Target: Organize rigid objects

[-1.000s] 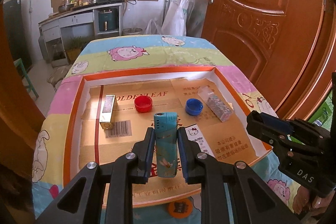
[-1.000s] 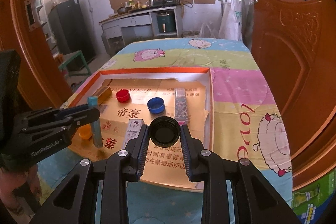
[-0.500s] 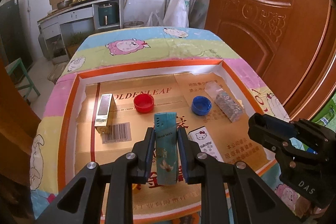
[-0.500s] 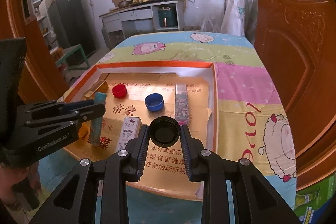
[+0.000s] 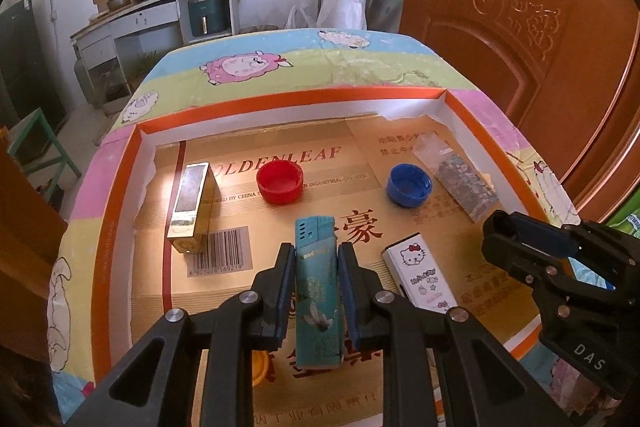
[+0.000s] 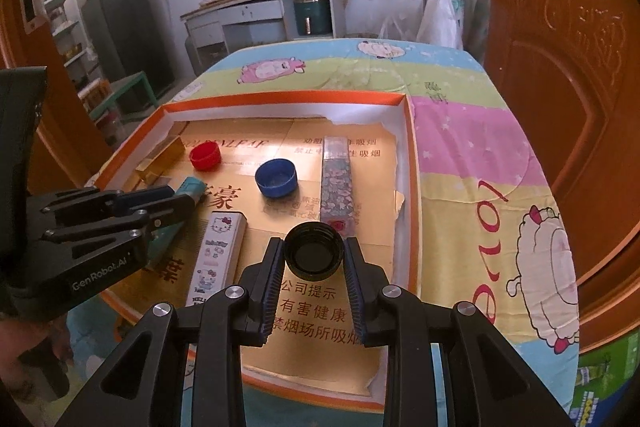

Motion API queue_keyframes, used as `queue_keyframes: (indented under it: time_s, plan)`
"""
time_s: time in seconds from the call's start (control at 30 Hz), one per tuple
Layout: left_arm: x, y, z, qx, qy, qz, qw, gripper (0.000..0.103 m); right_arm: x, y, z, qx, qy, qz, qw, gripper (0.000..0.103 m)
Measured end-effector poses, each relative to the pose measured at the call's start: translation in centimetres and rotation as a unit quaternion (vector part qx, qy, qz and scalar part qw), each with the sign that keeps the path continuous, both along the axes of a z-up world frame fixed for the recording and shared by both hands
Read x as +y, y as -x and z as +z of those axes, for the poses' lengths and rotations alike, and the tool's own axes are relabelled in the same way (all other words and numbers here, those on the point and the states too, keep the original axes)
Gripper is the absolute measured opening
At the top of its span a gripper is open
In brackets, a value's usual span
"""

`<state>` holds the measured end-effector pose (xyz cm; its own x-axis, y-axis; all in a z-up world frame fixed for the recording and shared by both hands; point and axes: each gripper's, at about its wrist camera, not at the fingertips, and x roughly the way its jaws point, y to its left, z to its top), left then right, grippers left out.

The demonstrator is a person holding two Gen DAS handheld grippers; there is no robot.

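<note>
So the teal lighter point(image 5: 319, 287), clamped in the left hand-held gripper point(image 5: 316, 263), has been carried further in over the orange tray point(image 5: 120, 223) toward the caps, while the black cap point(image 6: 313, 251) is kept pinched by the right hand-held gripper point(image 6: 312, 259), both probably about to be placed.

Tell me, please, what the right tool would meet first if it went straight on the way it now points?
Probably the floral box: it lies just beyond the black cap held in the right tool, running away along its line. Depth is unclear.
</note>
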<state>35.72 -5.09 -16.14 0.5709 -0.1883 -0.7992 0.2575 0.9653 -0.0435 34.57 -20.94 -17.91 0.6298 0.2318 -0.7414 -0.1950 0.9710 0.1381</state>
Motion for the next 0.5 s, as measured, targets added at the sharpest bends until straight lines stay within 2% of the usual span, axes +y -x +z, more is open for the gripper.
queue_keyframes:
  time_s: [0.43,0.5]
  plan:
    - [-0.19,-0.13,-0.47,-0.005,-0.007,-0.007,0.9999,0.024,0.33,-0.44,-0.65,0.002,0.017,-0.006,1.000,0.031]
    - [-0.23,-0.09,-0.37,-0.006,-0.006,-0.009,0.9999,0.026,0.36,-0.39,-0.66,0.000,0.017,-0.005,1.000,0.037]
